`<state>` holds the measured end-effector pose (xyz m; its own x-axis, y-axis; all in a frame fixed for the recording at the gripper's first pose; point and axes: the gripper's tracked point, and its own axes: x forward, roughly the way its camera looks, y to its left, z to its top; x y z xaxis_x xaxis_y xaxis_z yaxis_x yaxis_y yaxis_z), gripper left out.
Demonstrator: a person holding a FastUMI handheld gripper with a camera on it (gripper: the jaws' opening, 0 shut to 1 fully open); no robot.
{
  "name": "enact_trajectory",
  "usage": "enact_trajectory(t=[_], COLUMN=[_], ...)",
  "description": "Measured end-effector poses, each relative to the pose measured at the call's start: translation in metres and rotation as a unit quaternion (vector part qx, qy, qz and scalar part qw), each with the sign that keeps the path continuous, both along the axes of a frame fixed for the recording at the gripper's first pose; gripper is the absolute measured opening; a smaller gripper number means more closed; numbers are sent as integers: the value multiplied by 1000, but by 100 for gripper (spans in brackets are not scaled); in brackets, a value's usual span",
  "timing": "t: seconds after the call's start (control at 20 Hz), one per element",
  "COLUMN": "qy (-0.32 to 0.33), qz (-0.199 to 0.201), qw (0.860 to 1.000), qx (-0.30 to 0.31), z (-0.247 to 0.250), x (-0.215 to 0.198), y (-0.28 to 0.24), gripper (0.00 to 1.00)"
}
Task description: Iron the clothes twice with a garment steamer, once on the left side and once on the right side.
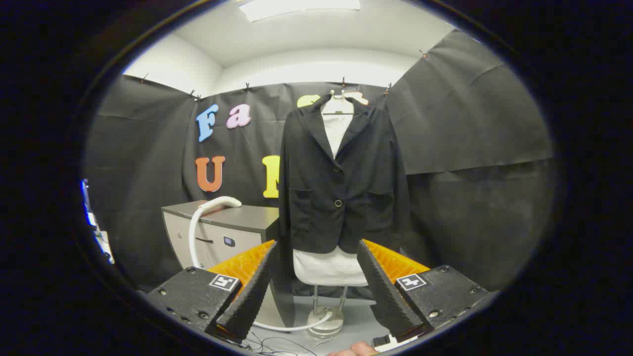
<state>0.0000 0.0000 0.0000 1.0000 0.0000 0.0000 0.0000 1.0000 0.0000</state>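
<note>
Both fingers of the gripper [316, 291] are nearest to the camera, spread wide apart with nothing held between them. Beyond them, at about 12 o'clock, the black jacket [341, 188] hangs over a white garment [330, 267] on a hanger [341, 101], carried by a stand [325, 319] on the floor. At about 10 o'clock from the fingers, the steamer head [223, 201] rests on top of a grey cabinet [232, 232], and its white hose [194, 237] curves down the cabinet front; a similar white hose lies on the floor near the stand's foot.

I judge the step in hand is to fetch the steamer, because ironing is not begun. To do it well, the gripper should turn toward 10 o'clock, bring the open fingers around the handle, and close firmly before lifting, so that the hose does not pull the head sideways. After that, each side of the jacket wants one slow stroke.

For the pose, the gripper is held low and level, pointing straight at the jacket, well apart from it. A fingertip [353, 350] of the person shows just below the fingers.
</note>
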Motion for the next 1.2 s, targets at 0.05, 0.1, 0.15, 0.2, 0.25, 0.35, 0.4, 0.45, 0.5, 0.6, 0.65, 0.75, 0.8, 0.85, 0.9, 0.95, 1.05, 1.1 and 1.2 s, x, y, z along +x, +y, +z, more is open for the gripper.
enact_trajectory(t=[0.05, 0.1, 0.15, 0.2, 0.25, 0.35, 0.4, 0.45, 0.5, 0.6, 0.65, 0.75, 0.8, 0.85, 0.9, 0.95, 1.05, 1.1, 1.2], qy=[-3, -4, 0, 6, 6, 3, 4, 5, 4, 1, 2, 1, 1, 3, 5, 7, 17, 20, 25], qz=[2, 2, 2, 6, 10, 16, 15, 18, 20, 34, 41, 53, 59, 67, 76, 80, 90, 95, 108], qw=[1000, 1000, 1000, 1000, 1000, 1000, 1000, 1000, 1000, 999, 999, 998, 998, 998, 997, 996, 995, 994, 992], qx=[-1, 0, 1, 0, 2, 9, 13, 17, 20, 22, 18, 14, 15, 18, 22, 25, 34, 42, 58], z=[0, 0, -3, -7, -7, -5, -4, -4, 0, 6, 7, 13, 16, 18, 20, 21, 26, 30, 41], x=[1, 3, 5, 6, 6, 10, 13, 17, 21, 28, 33, 42, 47, 52, 57, 66, 76, 81, 89], y=[1, 1, 1, 2, 4, 9, 13, 19, 26, 46, 58, 82, 96, 112, 129, 146, 181, 200, 232], gripper=[100, 100, 100, 100, 100, 100, 100, 100, 100, 100, 100, 100, 100, 100, 100, 100, 100, 100, 100])
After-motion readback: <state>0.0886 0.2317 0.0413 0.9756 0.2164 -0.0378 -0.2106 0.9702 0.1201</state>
